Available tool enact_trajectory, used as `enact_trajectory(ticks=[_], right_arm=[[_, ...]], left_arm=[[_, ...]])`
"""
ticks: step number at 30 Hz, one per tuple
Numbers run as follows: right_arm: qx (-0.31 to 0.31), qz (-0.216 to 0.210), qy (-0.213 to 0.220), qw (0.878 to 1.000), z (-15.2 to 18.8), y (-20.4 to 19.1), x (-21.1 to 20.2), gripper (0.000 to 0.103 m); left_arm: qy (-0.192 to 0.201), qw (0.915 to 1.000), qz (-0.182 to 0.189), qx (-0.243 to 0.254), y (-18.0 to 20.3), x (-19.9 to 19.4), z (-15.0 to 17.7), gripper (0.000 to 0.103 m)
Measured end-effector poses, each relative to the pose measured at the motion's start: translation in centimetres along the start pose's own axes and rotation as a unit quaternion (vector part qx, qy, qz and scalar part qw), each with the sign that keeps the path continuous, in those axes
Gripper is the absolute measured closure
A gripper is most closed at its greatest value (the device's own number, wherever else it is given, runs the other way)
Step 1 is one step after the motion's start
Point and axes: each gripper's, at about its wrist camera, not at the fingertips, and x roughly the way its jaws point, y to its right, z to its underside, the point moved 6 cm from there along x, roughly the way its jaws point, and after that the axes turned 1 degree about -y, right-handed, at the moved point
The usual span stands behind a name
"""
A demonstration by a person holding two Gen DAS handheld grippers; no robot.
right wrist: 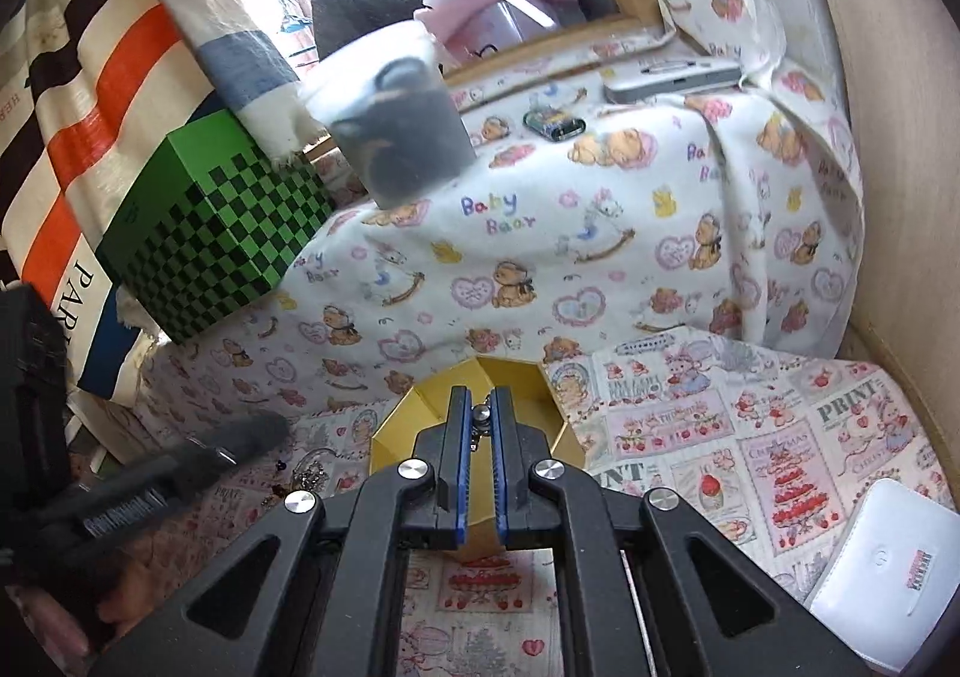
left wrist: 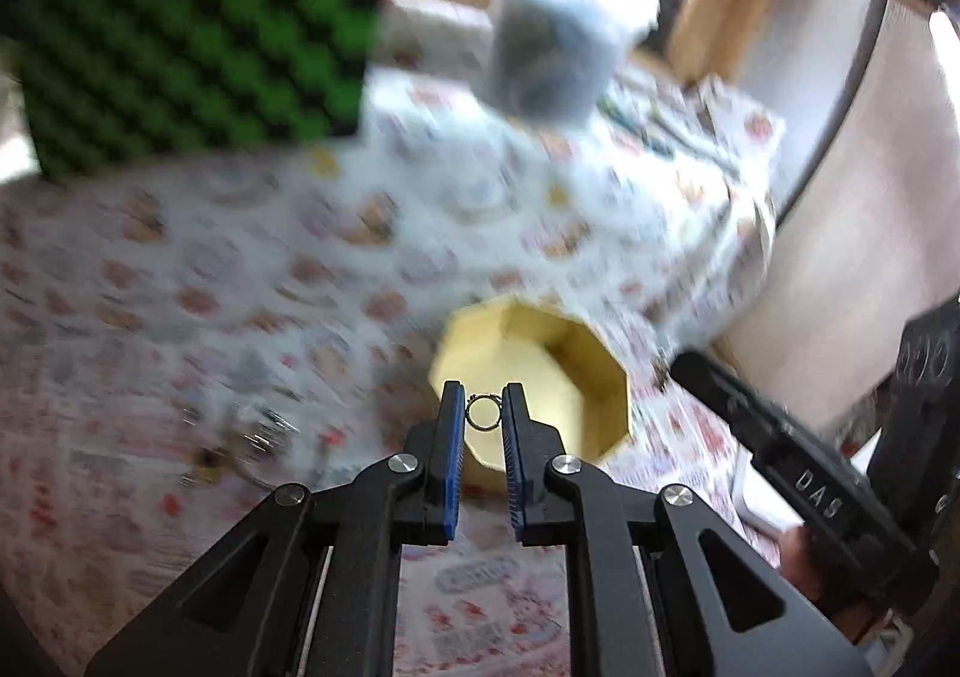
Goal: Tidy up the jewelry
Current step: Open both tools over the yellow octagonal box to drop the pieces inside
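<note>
1. Left gripper (left wrist: 483, 413) nearly closed, pinching a small ring (left wrist: 483, 412) between its blue pads, over the rim of the open yellow box (left wrist: 591, 371).
2. Right gripper (right wrist: 481, 418) closed on a silver bead piece (right wrist: 481, 414), above the same box (right wrist: 516, 377).
3. Loose jewelry (right wrist: 309, 473) lies on the cloth (right wrist: 780, 437), left of the box.
4. Left view blurred.
</note>
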Motion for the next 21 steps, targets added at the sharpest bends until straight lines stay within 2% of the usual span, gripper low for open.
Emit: enact_trajectory(ticks=[3, 7, 10, 19, 21], right_arm=[[0.003, -0.004, -0.015, 1.000, 0.3, 0.1, 0.7, 0.096], [0.004, -0.014, -0.042, 0.999, 1.1, 0.0, 1.9, 0.096], [-0.002, -0.003, -0.053, 0.999, 1.6, -0.1, 2.6, 0.096], [0.000, 0.013, -0.056, 0.998, 1.7, 0.4, 2.7, 0.096], [-0.006, 0.020, -0.055, 0.998, 1.7, 0.3, 2.7, 0.087]], left_arm=[[-0.008, 0.9998, -0.007, 0.015, 0.5, 1.5, 0.7, 0.091], [-0.019, 0.9998, 0.007, 0.008, 0.6, 2.7, 1.1, 0.091], [-0.021, 0.9997, 0.006, 0.014, 0.6, 3.2, 1.2, 0.091], [-0.004, 0.9990, -0.008, 0.044, 1.1, 3.5, 1.5, 0.091], [0.002, 0.9990, -0.009, 0.044, 0.9, 3.1, 1.6, 0.088]])
